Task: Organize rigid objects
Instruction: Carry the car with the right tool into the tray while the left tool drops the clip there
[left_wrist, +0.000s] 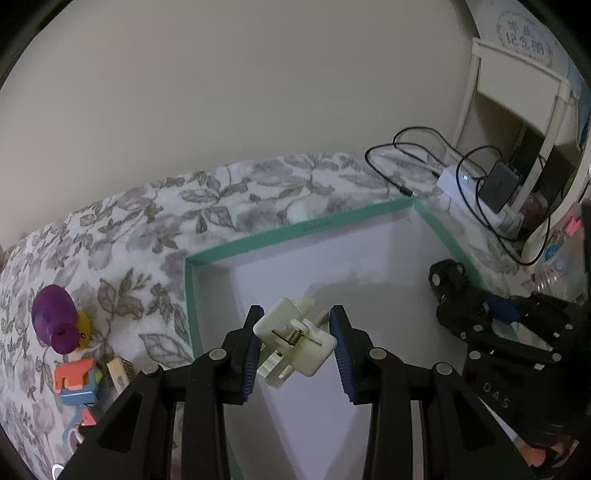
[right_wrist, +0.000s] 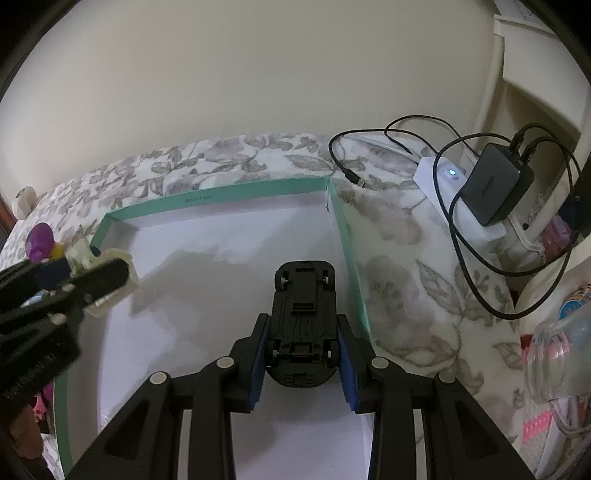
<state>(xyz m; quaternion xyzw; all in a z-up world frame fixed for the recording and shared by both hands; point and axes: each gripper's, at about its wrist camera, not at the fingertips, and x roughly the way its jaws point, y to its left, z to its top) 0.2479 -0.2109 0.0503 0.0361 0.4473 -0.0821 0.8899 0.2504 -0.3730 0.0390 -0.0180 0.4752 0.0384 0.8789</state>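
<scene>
My left gripper (left_wrist: 297, 343) is shut on a cream plastic clip (left_wrist: 295, 338) with a metal spring, held tilted over the white floor of a shallow teal-rimmed box (left_wrist: 295, 230). My right gripper (right_wrist: 303, 363) is shut on a black toy car (right_wrist: 303, 314), whose underside and wheels face the camera; it hangs over the right part of the box (right_wrist: 221, 195), close to the right wall. In the left wrist view the toy car (left_wrist: 448, 282) and the right gripper show at the right. The right wrist view has the left gripper (right_wrist: 88, 280) and the clip (right_wrist: 110, 258) at the left.
The box lies on a floral cloth (left_wrist: 147, 221). Left of it sit a purple toy (left_wrist: 53, 319), a yellow piece (left_wrist: 84, 328) and orange-blue blocks (left_wrist: 75, 382). A white power strip (right_wrist: 443, 177), black adapter (right_wrist: 495, 184) and cables lie at back right. A clear bottle (right_wrist: 554, 358) is at right.
</scene>
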